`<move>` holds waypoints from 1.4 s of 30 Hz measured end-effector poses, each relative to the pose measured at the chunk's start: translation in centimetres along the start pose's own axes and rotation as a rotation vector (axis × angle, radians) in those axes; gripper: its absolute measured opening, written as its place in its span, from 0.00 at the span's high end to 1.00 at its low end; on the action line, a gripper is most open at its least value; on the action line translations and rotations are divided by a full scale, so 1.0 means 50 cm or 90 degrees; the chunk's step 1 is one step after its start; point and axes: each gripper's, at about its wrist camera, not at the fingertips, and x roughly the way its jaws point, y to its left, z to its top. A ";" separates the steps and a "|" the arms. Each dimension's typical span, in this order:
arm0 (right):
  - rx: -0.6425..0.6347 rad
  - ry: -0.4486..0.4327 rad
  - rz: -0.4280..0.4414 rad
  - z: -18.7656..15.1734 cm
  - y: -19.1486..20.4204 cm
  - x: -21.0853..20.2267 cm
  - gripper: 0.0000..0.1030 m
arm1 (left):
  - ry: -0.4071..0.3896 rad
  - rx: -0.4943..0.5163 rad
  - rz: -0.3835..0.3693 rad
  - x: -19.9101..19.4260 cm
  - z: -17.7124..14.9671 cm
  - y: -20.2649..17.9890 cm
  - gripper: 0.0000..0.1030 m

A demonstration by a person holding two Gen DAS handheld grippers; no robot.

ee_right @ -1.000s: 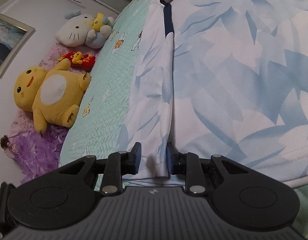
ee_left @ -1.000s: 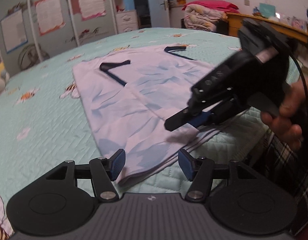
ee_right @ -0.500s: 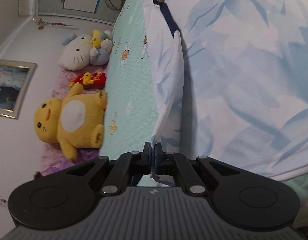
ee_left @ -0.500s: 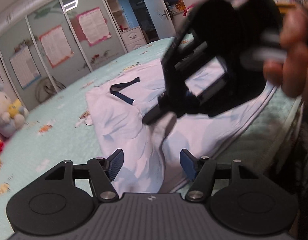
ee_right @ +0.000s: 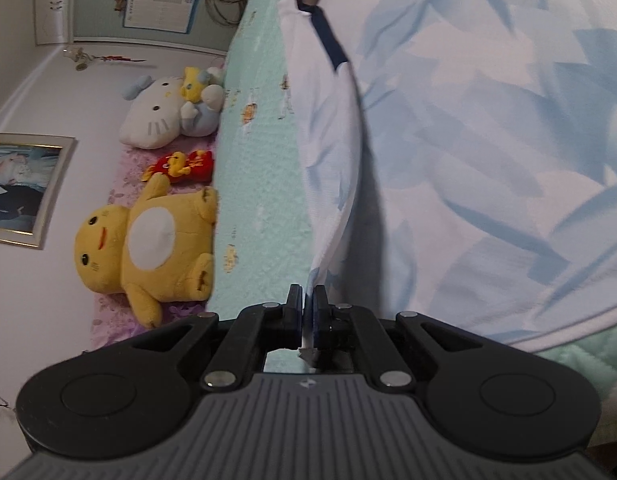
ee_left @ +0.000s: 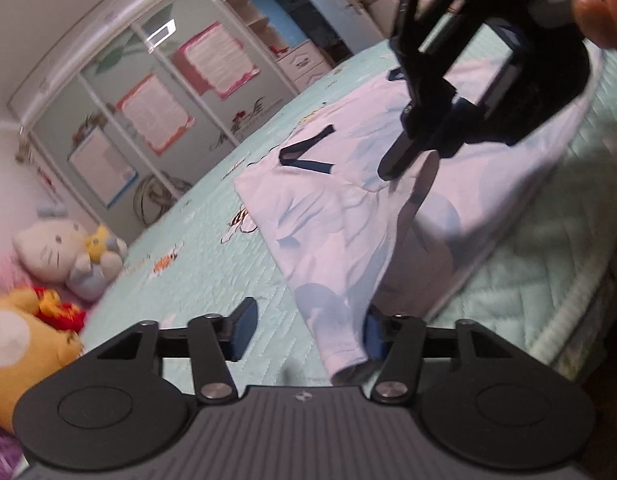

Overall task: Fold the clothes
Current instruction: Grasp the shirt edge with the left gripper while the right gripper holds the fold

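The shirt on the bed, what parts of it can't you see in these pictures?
- Left wrist view: the shirt has its far side hidden behind the right gripper and the hand.
- Left wrist view: the near hem is blurred beside the open left gripper.
- Right wrist view: the shirt's right side runs off the frame edge.
- Right wrist view: the pinched cloth is hidden between the shut fingers.
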 end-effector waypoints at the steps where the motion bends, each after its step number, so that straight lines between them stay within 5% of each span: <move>1: 0.000 -0.001 -0.006 -0.001 -0.006 0.000 0.96 | -0.004 0.015 0.001 -0.003 -0.002 -0.005 0.57; 4: 0.000 -0.008 -0.023 0.000 -0.025 0.001 0.95 | -0.013 0.055 -0.002 -0.008 -0.008 -0.016 0.67; 8: 0.000 -0.016 -0.047 0.001 -0.050 0.001 0.96 | -0.026 0.093 -0.002 -0.018 -0.016 -0.026 0.67; 12: -0.002 -0.008 -0.043 -0.001 -0.054 0.004 0.92 | -0.026 0.087 0.013 -0.020 -0.014 -0.025 0.51; 17: -0.025 0.017 -0.041 -0.012 -0.041 0.019 0.84 | -0.022 0.086 0.013 -0.018 -0.011 -0.025 0.48; 21: -0.041 0.008 -0.047 -0.013 -0.031 0.016 1.00 | -0.026 0.105 0.018 -0.018 -0.013 -0.035 0.46; 29: -0.002 -0.006 0.017 0.007 -0.028 -0.015 1.00 | -0.023 0.113 0.015 -0.020 -0.014 -0.035 0.47; 33: -0.037 -0.001 -0.025 0.000 -0.026 -0.008 1.00 | 0.001 0.107 -0.015 -0.017 -0.018 -0.032 0.83; 38: -0.079 0.004 -0.095 -0.013 -0.032 0.011 1.00 | 0.028 0.096 -0.012 -0.019 -0.021 -0.033 0.91; 42: -0.093 0.002 -0.101 -0.018 -0.038 0.015 1.00 | 0.040 0.086 -0.021 -0.020 -0.024 -0.029 0.92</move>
